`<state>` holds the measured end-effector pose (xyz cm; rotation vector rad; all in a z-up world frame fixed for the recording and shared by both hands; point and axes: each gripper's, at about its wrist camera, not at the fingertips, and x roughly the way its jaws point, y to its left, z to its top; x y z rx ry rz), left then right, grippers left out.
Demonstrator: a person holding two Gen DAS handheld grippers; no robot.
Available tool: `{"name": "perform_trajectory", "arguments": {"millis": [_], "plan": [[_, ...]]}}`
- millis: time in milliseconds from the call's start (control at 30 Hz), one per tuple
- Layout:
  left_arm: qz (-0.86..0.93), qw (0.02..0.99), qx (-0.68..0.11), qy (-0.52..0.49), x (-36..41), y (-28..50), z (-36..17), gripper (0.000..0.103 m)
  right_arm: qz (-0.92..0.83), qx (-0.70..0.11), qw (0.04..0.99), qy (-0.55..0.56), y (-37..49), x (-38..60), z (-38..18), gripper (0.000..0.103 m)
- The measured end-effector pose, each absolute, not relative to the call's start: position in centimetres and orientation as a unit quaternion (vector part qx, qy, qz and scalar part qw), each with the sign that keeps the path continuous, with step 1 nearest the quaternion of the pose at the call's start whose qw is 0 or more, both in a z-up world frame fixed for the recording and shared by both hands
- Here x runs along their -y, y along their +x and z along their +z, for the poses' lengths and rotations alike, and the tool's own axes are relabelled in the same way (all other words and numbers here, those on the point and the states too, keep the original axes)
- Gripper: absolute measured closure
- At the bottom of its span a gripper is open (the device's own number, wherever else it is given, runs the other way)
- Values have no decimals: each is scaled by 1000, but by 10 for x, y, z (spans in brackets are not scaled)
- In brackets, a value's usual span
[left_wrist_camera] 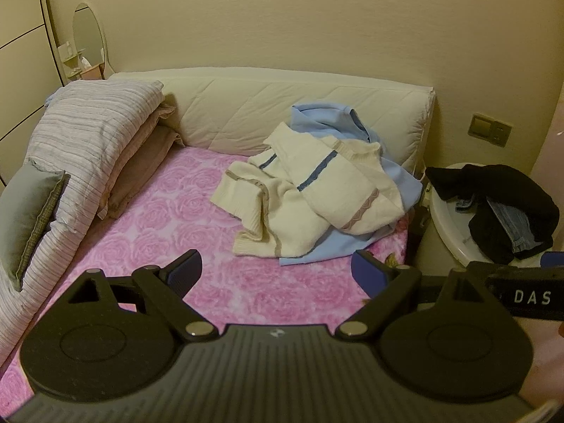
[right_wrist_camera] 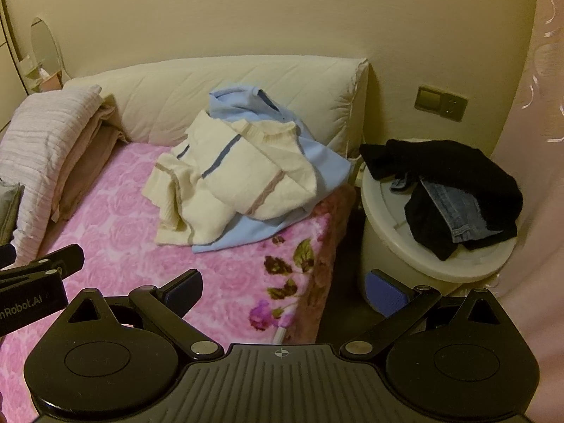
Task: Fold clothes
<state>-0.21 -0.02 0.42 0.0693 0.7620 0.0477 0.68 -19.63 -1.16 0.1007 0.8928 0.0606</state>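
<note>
left claw (left_wrist_camera: 276, 269): jaws spread wide, nothing between the pads; held above the near part of the bed, pointing toward the heap, likely so both views take in the clothes.
right claw (right_wrist_camera: 285, 290): also wide open, empty; sits over the bed's right edge, just beside the left claw, whose body shows at the left edge of its view.
pink blanket (left_wrist_camera: 169, 211): rose-print cover right under and ahead of both claws; bare stretch between claws and clothes, roomy enough to lay a garment flat.
cream sweater (left_wrist_camera: 303, 194): ahead of the left claw, slightly right; ahead and left of the right claw. Crumpled, sleeves bunched, blue and tan stripes showing. Lies on top of the heap, so easiest to reach. Not folded now.
light blue garment (left_wrist_camera: 352, 243): under and behind the sweater, hem poking toward the claws, collar propped against the headboard cushion. Also rumpled.
white bin (right_wrist_camera: 387, 208): off the bed, right of both claws, near the right one; black garment (right_wrist_camera: 458, 172) and jeans (right_wrist_camera: 454, 215) draped over its lid, loose, unfolded.
headboard cushion (left_wrist_camera: 264, 105): far, behind the heap, against the wall.
striped bedding (left_wrist_camera: 88, 130): far left, stacked, clear of the work area.
stage: both claws apart from the clothes, none gripped; visible garments all unfolded.
</note>
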Motion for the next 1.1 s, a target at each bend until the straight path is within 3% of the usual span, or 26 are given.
{"name": "perform_trajectory", "arguments": {"millis": [1100], "plan": [[24, 919, -393, 31, -14, 18, -3, 13, 14, -432, 900, 51, 21, 193, -17, 1]]}}
